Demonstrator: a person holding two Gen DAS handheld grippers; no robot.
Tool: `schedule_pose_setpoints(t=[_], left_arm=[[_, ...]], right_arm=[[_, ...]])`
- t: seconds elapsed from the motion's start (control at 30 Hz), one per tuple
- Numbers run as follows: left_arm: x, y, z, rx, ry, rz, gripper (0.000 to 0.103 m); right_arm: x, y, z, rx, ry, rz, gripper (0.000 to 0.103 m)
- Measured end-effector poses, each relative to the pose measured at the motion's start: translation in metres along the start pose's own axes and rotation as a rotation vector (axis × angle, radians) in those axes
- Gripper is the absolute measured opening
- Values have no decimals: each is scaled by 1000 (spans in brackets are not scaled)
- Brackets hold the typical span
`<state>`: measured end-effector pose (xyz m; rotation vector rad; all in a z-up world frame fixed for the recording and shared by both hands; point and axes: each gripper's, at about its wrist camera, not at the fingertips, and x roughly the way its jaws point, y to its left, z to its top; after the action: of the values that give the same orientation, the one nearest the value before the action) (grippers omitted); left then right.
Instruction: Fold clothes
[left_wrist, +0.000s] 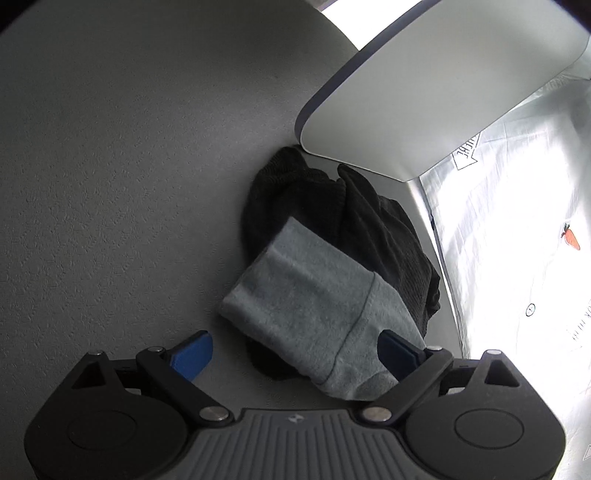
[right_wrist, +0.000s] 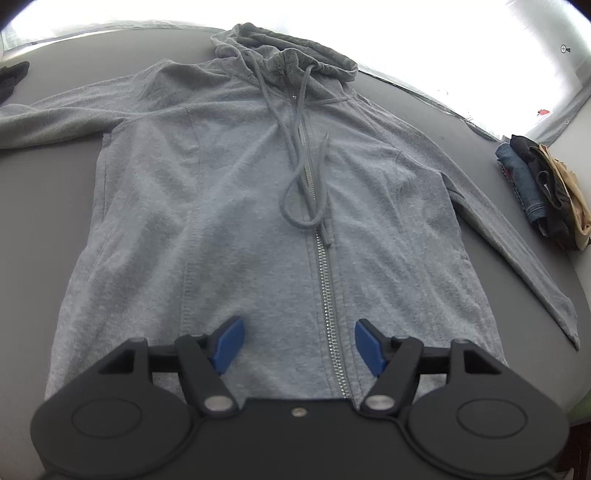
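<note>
Lying under both spread grippers: hoodie (right_wrist: 236, 206) hem beneath right gripper (right_wrist: 300, 347), cuff (left_wrist: 317, 306) between left gripper (left_wrist: 295, 354) fingers.

Left gripper (left_wrist: 295, 354) over the grey table (left_wrist: 110, 184), blue pads spread wide, nothing pressed between them. Grey sleeve cuff (left_wrist: 314, 310) just ahead, lying partly between the pads and reaching to the right one, draped over a crumpled black garment (left_wrist: 343, 206). Farther off, a pale rounded panel (left_wrist: 406, 110) at the black garment's far edge. Silvery printed sheet (left_wrist: 517, 240) to the right
</note>
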<state>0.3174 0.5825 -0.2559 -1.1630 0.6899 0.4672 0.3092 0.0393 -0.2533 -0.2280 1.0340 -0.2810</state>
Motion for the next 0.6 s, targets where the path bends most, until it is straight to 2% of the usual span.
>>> schedule_pose_setpoints(t=[0.03,0.1,0.17,0.2,0.23,0.27,0.4,0.47,0.5,0.6], left_arm=[[2,-1,3,-4,6,7,94],[6,-9,7,42,-25,56,76],[8,-18,10,92,-57,129,47],[8,-20,10,108,-72,164,39],[6,-20,10,104,-83,188,22],[5,-21,9,102,-94,206,12],[-17,-29,6,131,-177,209,6],[-33,-35,8,103,-184,149,5],[-44,-39,10,78,-187,89,5],[-77,-70,5,159,-268,18,4]], right_arm=[[0,0,-1,-1,-6,1,68],[-1,0,-3,-5,-21,1,68],[-1,1,-6,-11,-36,-1,69],[-2,1,-7,-16,-44,-3,69],[-2,1,-8,-20,-51,-5,69],[-2,2,-9,-24,-57,-8,69],[-3,4,-11,-43,-76,-13,69],[-4,3,-12,-55,-83,-13,69],[-4,3,-13,-60,-87,-12,69],[-4,3,-14,-74,-98,-10,70]])
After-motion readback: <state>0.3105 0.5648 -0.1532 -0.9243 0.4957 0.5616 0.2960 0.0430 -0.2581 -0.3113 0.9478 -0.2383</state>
